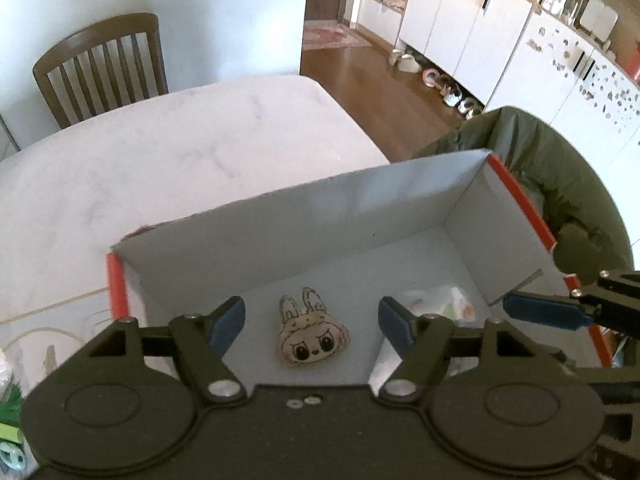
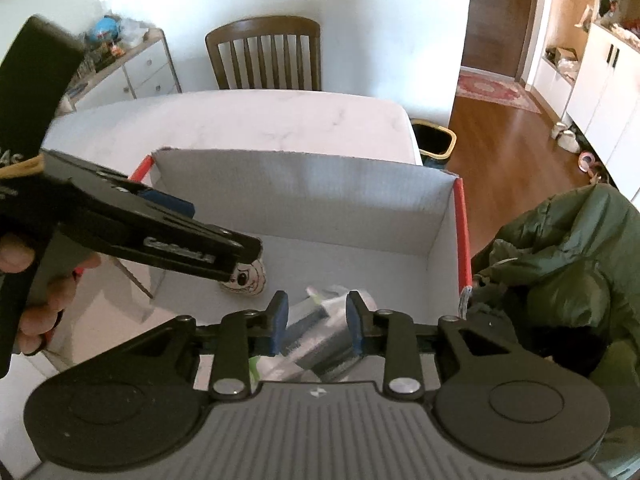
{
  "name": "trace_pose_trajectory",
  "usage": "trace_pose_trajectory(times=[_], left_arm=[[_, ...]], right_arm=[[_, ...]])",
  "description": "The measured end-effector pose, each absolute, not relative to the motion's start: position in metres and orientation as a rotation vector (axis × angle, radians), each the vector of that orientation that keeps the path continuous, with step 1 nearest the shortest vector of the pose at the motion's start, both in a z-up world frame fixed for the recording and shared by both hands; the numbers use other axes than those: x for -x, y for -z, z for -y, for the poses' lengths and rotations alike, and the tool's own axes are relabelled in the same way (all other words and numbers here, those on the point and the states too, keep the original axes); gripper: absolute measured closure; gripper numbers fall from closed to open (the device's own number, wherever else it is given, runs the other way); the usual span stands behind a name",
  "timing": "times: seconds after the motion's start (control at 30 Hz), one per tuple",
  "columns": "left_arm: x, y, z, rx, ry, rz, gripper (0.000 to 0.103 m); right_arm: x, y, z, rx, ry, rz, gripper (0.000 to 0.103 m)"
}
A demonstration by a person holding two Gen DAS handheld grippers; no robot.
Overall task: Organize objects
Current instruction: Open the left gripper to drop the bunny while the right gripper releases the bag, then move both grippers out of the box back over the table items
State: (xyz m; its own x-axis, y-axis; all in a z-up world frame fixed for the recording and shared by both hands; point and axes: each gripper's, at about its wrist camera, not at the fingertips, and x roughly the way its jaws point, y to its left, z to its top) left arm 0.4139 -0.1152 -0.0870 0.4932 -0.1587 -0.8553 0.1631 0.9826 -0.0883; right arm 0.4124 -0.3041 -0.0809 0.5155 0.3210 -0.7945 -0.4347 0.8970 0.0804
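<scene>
Both grippers over the open cardboard box [image 1: 360, 200] on the marble table [image 1: 160, 152].

The left gripper [image 1: 312, 320] hangs with its blue pads spread wide and nothing between them; directly below, a rabbit-eared cartoon face charm [image 1: 312, 338] lies flat on the box floor. The right gripper [image 2: 317, 322] has its fingers partly apart over a clear plastic packet [image 2: 320, 344] (whether the pads touch it I cannot tell). A green jacket [image 2: 568, 264] lies bunched beside the box's right wall.
</scene>
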Motion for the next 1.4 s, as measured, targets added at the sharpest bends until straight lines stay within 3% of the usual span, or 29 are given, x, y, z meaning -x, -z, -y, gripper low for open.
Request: trace_pose_trajectory(times=[0.1,0.2,0.53,0.77,1.0,1.27,1.4], left_arm=[[-0.405,0.074,0.111,0.016,0.200,-1.010,0.030],[-0.394,0.060,0.110,0.028,0.205,-0.977,0.030],[-0.354,0.022,0.096,0.042,0.221,-0.854,0.029],[-0.319,0.005,0.069,0.061,0.204,-0.784,0.023],[-0.285,-0.006,0.021,0.066,0.146,-0.734,0.013],[-0.250,-0.006,-0.030,0.047,0.075,-0.695,0.001],[-0.234,0.000,-0.061,0.051,0.026,-0.681,0.001]], right_arm=[[-0.407,0.072,0.310,0.104,-0.460,-0.908,0.069],[-0.398,0.064,0.314,0.082,-0.465,-0.877,0.051],[-0.366,0.027,0.308,0.050,-0.502,-0.786,0.050],[-0.336,0.007,0.285,0.044,-0.529,-0.734,0.041],[-0.308,-0.008,0.246,0.032,-0.557,-0.691,0.020],[-0.284,-0.012,0.184,0.028,-0.592,-0.685,0.016],[-0.276,-0.007,0.153,0.028,-0.601,-0.692,0.016]])
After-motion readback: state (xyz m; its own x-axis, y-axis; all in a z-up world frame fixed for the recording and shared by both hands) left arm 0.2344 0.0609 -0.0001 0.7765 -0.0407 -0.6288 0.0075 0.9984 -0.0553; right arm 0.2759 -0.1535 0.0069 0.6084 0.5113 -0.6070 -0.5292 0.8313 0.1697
